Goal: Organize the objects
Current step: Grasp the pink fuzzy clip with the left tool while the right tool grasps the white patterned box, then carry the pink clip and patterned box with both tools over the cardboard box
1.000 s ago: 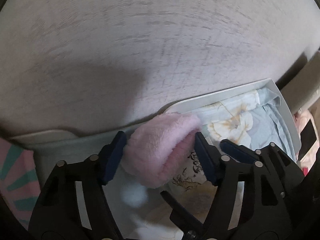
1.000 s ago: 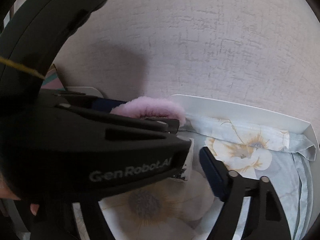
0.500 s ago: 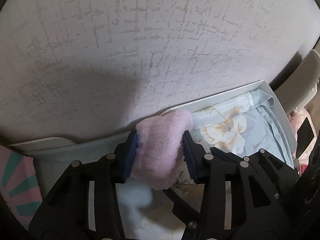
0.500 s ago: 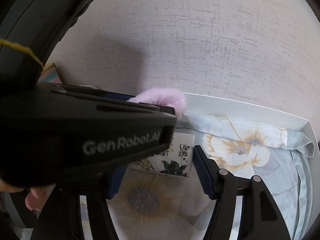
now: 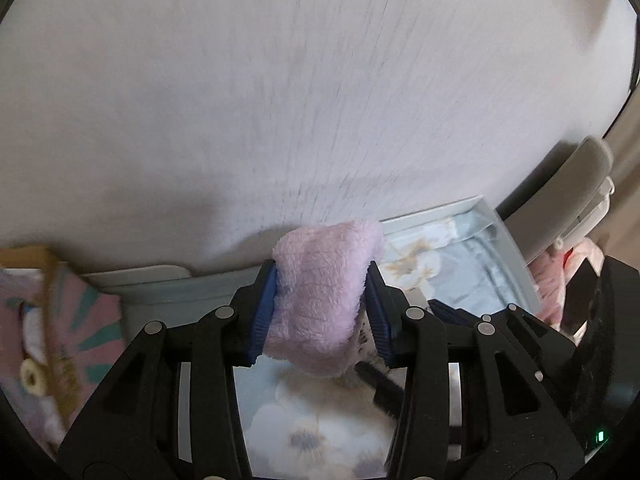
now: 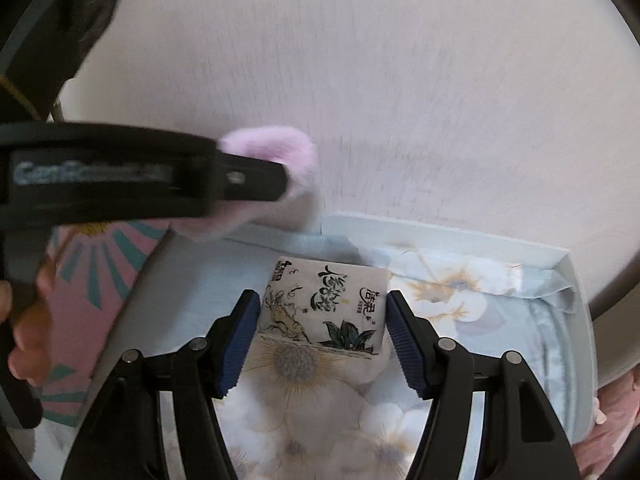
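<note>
The pink fleece bundle [image 5: 322,296] has been lifted, clamped by the left gripper [image 5: 320,312]; the right gripper [image 6: 324,340] (open) brackets the tissue pack [image 6: 326,308], to be squeezed evenly.

My left gripper [image 5: 320,312] now lifts the pink plush cloth [image 5: 324,300] higher; my right gripper [image 6: 322,336] now brackets the tissue pack [image 6: 324,308].

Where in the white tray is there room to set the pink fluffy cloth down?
Free: the floral lining between the tissue pack and the tray's right wall. Crowded: around the pack, flanked by the right gripper. The left gripper holds the pink cloth.
</note>
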### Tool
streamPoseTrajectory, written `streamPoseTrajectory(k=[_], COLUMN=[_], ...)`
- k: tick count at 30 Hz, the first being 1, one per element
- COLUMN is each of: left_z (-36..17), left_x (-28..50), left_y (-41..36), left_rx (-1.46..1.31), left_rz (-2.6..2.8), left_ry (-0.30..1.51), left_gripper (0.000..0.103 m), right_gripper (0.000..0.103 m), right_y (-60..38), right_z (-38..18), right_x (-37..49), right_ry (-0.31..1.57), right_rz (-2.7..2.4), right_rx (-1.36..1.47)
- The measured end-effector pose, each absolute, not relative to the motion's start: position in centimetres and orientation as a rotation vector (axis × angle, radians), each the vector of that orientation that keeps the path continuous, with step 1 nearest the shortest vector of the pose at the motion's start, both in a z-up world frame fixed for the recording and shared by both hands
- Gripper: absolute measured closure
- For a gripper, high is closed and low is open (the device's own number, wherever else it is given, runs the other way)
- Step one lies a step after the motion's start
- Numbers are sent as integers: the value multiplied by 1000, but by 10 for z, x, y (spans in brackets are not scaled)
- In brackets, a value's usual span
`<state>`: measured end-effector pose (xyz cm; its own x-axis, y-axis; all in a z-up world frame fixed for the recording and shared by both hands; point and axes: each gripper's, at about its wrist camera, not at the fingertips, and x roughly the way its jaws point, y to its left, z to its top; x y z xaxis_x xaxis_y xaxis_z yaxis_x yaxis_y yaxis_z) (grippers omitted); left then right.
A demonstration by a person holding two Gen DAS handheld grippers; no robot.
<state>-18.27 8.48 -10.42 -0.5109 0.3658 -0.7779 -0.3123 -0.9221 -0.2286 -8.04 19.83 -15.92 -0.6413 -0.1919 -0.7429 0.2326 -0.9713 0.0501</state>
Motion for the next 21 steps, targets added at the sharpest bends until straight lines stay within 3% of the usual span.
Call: streamPoseTrajectory(k=[11,21], left_z=[-16,0], left_x=[-119,-71], left_y=[39,19], left_rx=[-1165,-1158], left_rz=[2574,2661], left_ry=[-80,-66], left_gripper=[64,64], right_gripper=[43,43], right_y=[223,220], right_z=[-67,-46], right_x=[-39,4], right_ry=[7,-22], right_rz=[-2738,-2794], right_rx=[1119,1102])
